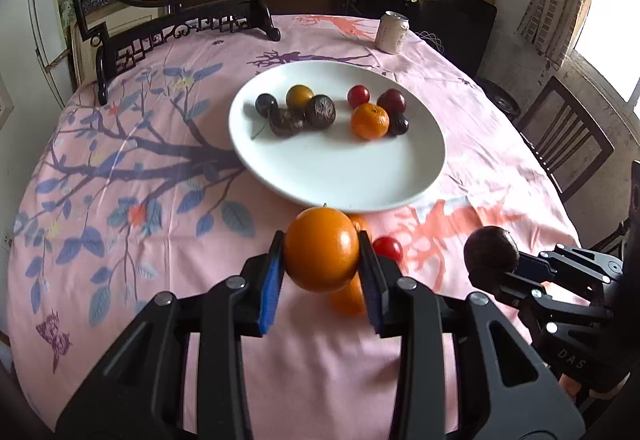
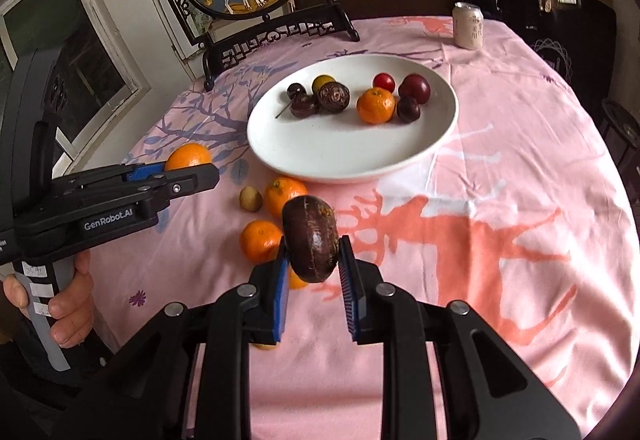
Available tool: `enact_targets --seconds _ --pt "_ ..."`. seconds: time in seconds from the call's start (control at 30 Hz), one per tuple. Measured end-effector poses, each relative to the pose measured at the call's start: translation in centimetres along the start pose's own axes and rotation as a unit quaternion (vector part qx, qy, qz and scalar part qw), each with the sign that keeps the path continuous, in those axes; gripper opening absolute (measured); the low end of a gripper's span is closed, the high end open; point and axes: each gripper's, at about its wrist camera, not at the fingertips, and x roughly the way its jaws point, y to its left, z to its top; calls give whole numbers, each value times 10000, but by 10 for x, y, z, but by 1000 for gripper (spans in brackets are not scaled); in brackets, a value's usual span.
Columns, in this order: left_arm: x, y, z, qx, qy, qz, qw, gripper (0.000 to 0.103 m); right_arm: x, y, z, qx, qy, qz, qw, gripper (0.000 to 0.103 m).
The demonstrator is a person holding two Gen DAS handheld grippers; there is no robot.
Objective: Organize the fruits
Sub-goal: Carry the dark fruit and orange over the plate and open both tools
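Two grippers loaded: left gripper clamped on an orange, right gripper clamped on a dark fruit, both above pink tablecloth near white plate.

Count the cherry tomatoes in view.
2. One cherry tomato sits on the white plate behind the tangerine; the other cherry tomato lies on the tablecloth beside the held orange. More may be hidden.

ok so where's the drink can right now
The drink can stands upright at the far right of the table, beyond the white plate, with nothing touching it; the right wrist view shows the same.
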Motion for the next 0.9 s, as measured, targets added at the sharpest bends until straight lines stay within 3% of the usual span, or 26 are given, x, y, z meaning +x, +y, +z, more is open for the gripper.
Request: enact_targets --seconds 0.13,0.3,0.47,0.7,0.73,0.8,0.83,0.9 --pt "29 -4 46 46 59 142 9999 35 21 -11 41 -163 45 -180 9997 23" --pt "81 -4 83 -50 368 255 9990 35 73 -43 78 43 429 -523 9977 23" --pt "116 -1 96 -130 569 366 9976 35 108 -63 96 93 701 -805 9942 23" --pt "135 0 98 -168 730 384 9965 37 114 -67 103 93 672 -877 9938 23" --pt "131 1 98 -207 689 336 9968 41 111 -66 103 97 690 -876 9937 24" --pt "111 5 98 -278 425 275 9983 71 98 -62 102 56 671 -946 9932 50" --pt "96 6 97 -297 211 302 9989 73 87 -60 100 38 509 -1012 9936 61" --pt "65 8 92 -293 -112 298 9991 79 62 -52 91 -67 152 -1188 9928 62"
